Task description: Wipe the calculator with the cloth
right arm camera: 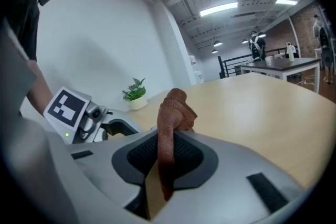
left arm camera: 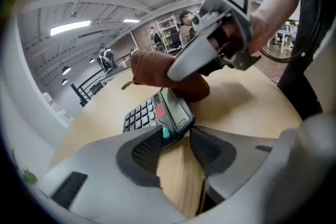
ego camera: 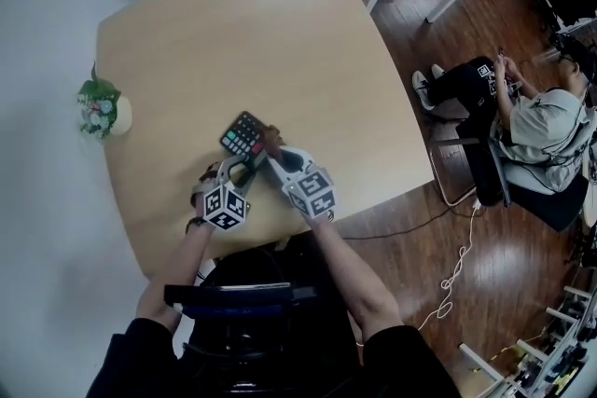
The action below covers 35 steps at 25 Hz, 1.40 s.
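Left hand-held gripper (left arm camera: 177,137) around near corner of calculator (left arm camera: 152,113)

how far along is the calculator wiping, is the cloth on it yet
Done: the left hand-held gripper is clamped on a corner of the dark grey calculator, and the right hand-held gripper pinches the brown cloth. In hand: the cloth sits at the calculator's far end. Left: keys and display lie uncovered, likely yet to wipe; how much is already wiped can't be told.
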Each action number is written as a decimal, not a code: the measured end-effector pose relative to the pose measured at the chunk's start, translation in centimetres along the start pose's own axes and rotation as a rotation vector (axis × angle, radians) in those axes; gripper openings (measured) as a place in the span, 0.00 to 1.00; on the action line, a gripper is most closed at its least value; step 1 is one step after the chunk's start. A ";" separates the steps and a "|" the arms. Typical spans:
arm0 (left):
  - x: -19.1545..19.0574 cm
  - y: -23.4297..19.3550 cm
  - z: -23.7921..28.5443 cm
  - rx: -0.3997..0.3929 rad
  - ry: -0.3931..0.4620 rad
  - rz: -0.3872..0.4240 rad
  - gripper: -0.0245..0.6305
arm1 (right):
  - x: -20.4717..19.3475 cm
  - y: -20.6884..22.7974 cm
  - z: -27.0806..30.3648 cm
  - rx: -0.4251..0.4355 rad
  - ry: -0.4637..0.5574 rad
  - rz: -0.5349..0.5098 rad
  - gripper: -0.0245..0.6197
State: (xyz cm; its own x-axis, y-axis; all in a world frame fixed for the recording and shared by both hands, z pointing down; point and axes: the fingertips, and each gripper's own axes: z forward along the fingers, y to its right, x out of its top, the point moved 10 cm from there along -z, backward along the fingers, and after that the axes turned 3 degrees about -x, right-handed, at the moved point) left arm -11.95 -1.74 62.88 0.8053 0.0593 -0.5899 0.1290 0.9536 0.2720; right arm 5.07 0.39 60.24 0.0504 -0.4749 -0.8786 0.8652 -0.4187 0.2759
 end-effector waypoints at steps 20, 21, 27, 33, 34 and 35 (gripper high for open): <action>6.3 2.0 1.1 0.135 -0.199 0.247 0.41 | -1.3 4.3 -8.3 0.013 0.147 0.384 0.14; 6.0 1.8 2.0 0.149 -0.245 0.259 0.41 | -1.2 4.6 -8.4 0.016 0.154 0.388 0.14; 5.8 2.0 4.2 0.158 -0.336 0.305 0.30 | -1.0 6.2 -8.1 0.065 0.157 0.393 0.14; 7.8 -3.4 -1.0 0.222 -0.119 -0.228 0.11 | -0.5 8.8 -8.1 0.112 0.148 0.386 0.14; 7.5 -5.3 -2.3 0.225 -0.044 -0.402 0.11 | -0.3 9.3 -8.1 0.120 0.146 0.385 0.14; 6.8 -7.2 -3.5 0.220 0.052 -0.593 0.11 | -0.1 9.8 -8.0 0.128 0.143 0.384 0.14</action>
State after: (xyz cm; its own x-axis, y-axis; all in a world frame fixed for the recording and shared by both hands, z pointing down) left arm -9.38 -7.17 54.25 0.5323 -0.4409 -0.7227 0.6648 0.7462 0.0345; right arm 17.57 2.55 59.89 0.4335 -0.5068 -0.7451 0.7013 -0.3295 0.6322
